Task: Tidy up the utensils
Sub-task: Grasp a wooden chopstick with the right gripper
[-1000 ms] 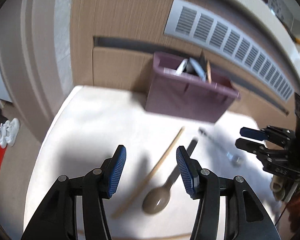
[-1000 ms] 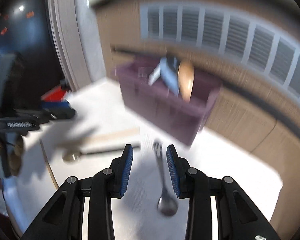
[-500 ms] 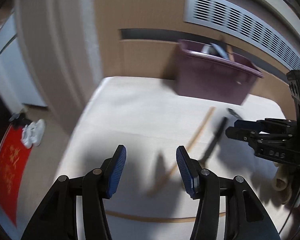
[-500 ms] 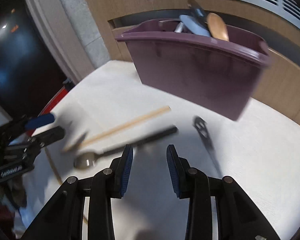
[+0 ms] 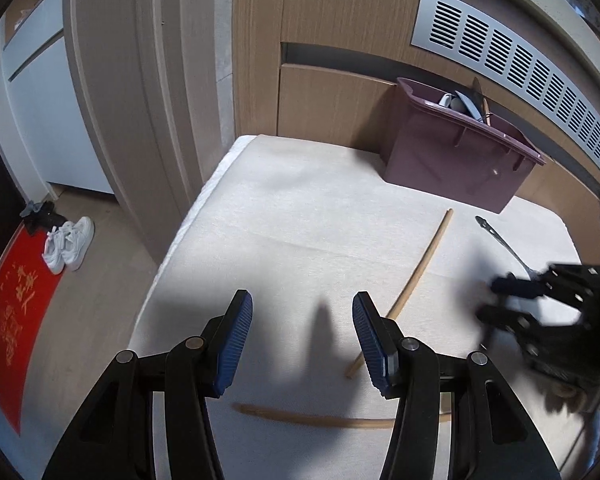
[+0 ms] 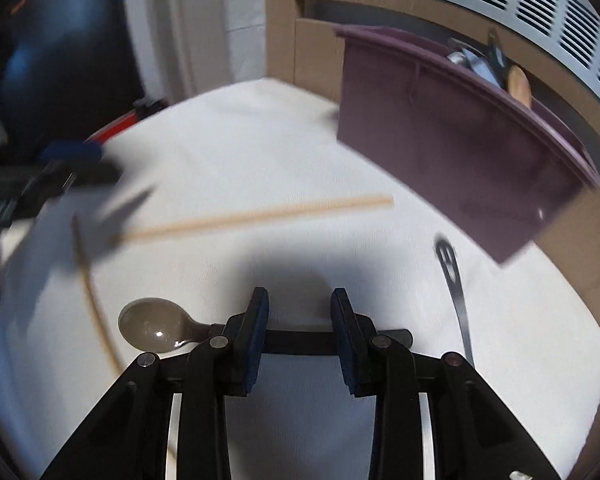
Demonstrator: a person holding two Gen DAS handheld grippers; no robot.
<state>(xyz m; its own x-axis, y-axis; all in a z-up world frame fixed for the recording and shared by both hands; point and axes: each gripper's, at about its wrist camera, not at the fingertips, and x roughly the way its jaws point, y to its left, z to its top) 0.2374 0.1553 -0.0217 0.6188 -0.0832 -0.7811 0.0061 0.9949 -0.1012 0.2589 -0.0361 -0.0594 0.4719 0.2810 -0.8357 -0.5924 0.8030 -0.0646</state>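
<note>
A: Left gripper [image 5: 302, 334], blue ribbed pads spread wide, nothing between them, hanging over the near part of the white cloth-covered table [image 5: 300, 208]. A thin wooden chopstick [image 5: 414, 276] runs diagonally from just beside its right pad toward the far right. A second wooden chopstick [image 5: 324, 420] lies crosswise at the near edge, partly under the gripper's frame.

B: Right gripper [image 6: 299, 332], jaws closing. The black handle of the brown plastic spoon [image 6: 156, 324] lies crosswise between the pads, bowl out to the left. The pads do not look pressed onto the handle; a gap shows on each side.

A: The purple plastic utensil bin [image 5: 456, 164] stands at the far right of the table against the wood-panelled wall [image 5: 332, 92]. Several utensils stand in it already; exact kinds hard to tell.

B: A slim metal utensil with a slotted handle end [image 6: 454, 280] lies to the right of the right gripper, near the bin, apart from the spoon.

A: On the floor to the left, white sneakers [image 5: 68, 244] beside a red mat [image 5: 12, 312].
</note>
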